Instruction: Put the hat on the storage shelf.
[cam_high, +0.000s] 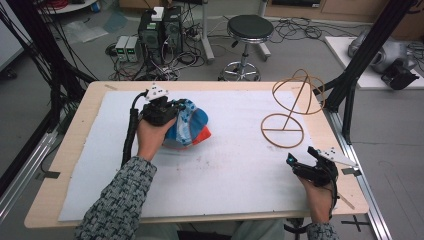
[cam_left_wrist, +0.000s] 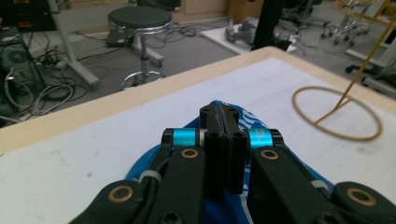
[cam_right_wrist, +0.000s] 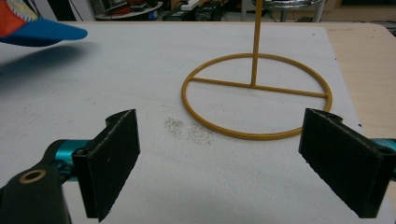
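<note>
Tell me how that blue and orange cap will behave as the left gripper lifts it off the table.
The cap is probably soft fabric: in the left gripper, whose jaws are shut on a thin fold, the crown looks crumpled, so expect it to sag. It likely weighs little, since a pinch at one edge carries it. The brim looks stiffer and holds its flat shape.

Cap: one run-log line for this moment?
left claw: shut on cap, lifted | right claw: open, idle | wire stand: upright, bare
</note>
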